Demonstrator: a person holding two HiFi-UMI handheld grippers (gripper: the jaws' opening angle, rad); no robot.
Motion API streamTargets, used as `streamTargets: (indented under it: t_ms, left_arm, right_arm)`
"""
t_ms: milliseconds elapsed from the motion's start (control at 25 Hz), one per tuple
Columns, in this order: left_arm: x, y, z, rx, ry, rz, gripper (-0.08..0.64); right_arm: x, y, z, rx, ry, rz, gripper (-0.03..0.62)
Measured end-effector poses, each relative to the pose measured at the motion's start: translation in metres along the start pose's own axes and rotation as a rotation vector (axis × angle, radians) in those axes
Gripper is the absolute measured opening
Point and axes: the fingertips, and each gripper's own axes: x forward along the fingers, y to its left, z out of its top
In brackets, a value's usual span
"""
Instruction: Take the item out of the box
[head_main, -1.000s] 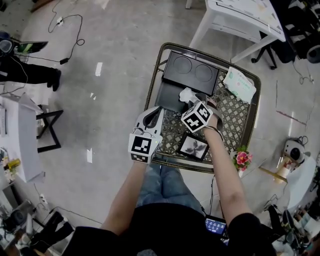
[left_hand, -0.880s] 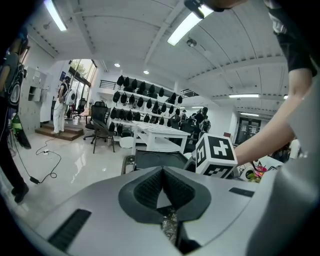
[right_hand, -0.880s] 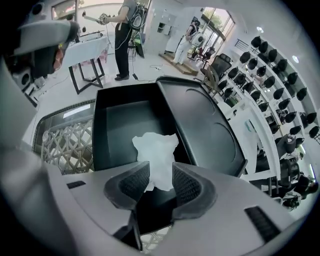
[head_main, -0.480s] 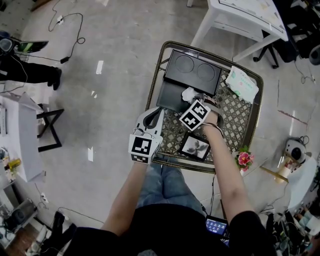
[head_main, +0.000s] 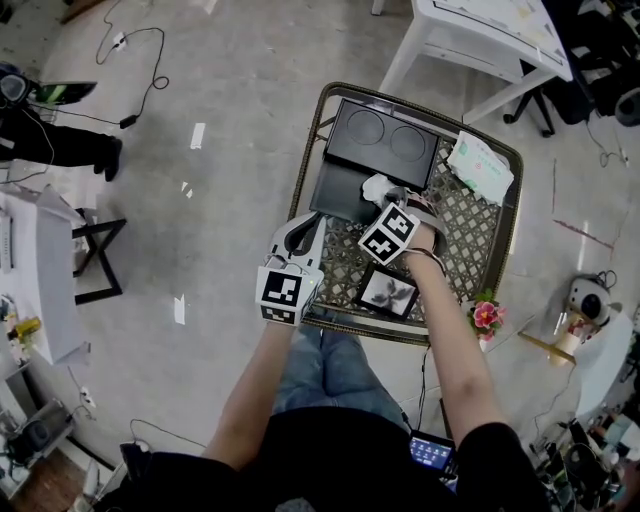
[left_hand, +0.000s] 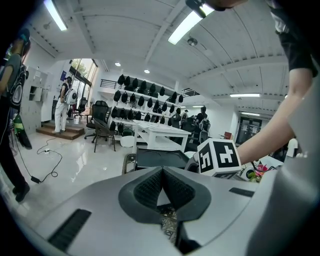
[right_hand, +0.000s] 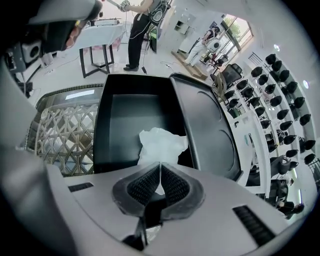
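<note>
A black box stands open on the lattice table, its tray (head_main: 335, 195) (right_hand: 122, 127) toward me and its lid (head_main: 385, 145) (right_hand: 205, 127) lying behind it. A crumpled white wrapped item (head_main: 375, 187) (right_hand: 161, 142) lies in the tray's right corner. My right gripper (head_main: 384, 200) (right_hand: 160, 169) reaches in over the tray; its jaws are closing, and the pads pinch the near edge of the white item. My left gripper (head_main: 307, 225) (left_hand: 161, 171) hovers at the table's left front edge, shut with nothing in it.
The lattice metal table (head_main: 470, 235) also carries a framed black-and-white picture (head_main: 388, 292) near the front edge and a white printed packet (head_main: 480, 165) at the back right. A pink flower (head_main: 485, 317) sits by the table's right corner. A white table (head_main: 480, 40) stands beyond.
My right gripper has dropped slightly onto the white item in the tray. The left gripper has stayed put.
</note>
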Motion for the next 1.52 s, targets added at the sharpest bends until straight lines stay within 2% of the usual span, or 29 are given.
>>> streamTargets:
  t_ms: [200,560,720,960,1080,1320,1520]
  left_arm:
    - [-0.001,-0.006,0.009,0.004,-0.013,0.002,0.02]
    - [-0.012,-0.027,0.038,0.029,-0.063,-0.004,0.02]
    - [-0.022,-0.042,0.057,0.047,-0.094,-0.018,0.02]
    - [-0.041,-0.07,0.094,0.099,-0.152,-0.049,0.02]
    - [-0.05,-0.083,0.116,0.129,-0.19,-0.063,0.02]
    - [-0.065,-0.106,0.153,0.156,-0.256,-0.103,0.02]
    - [-0.082,-0.12,0.165,0.18,-0.275,-0.123,0.02]
  right_arm:
    - [-0.015,0.002,-0.004,0.051,-0.038,0.024,0.011]
    - [-0.091,-0.007,0.005,0.125,-0.224,0.001,0.011]
    - [-0.142,-0.018,0.011,0.192,-0.34,-0.034,0.011]
    - [-0.232,-0.035,0.011,0.363,-0.567,-0.12,0.011]
    - [-0.273,-0.042,0.002,0.482,-0.675,-0.168,0.011]
    - [-0.331,-0.054,-0.039,0.728,-0.877,-0.284,0.012]
    - [-0.357,-0.042,-0.079,0.883,-0.959,-0.355,0.012]
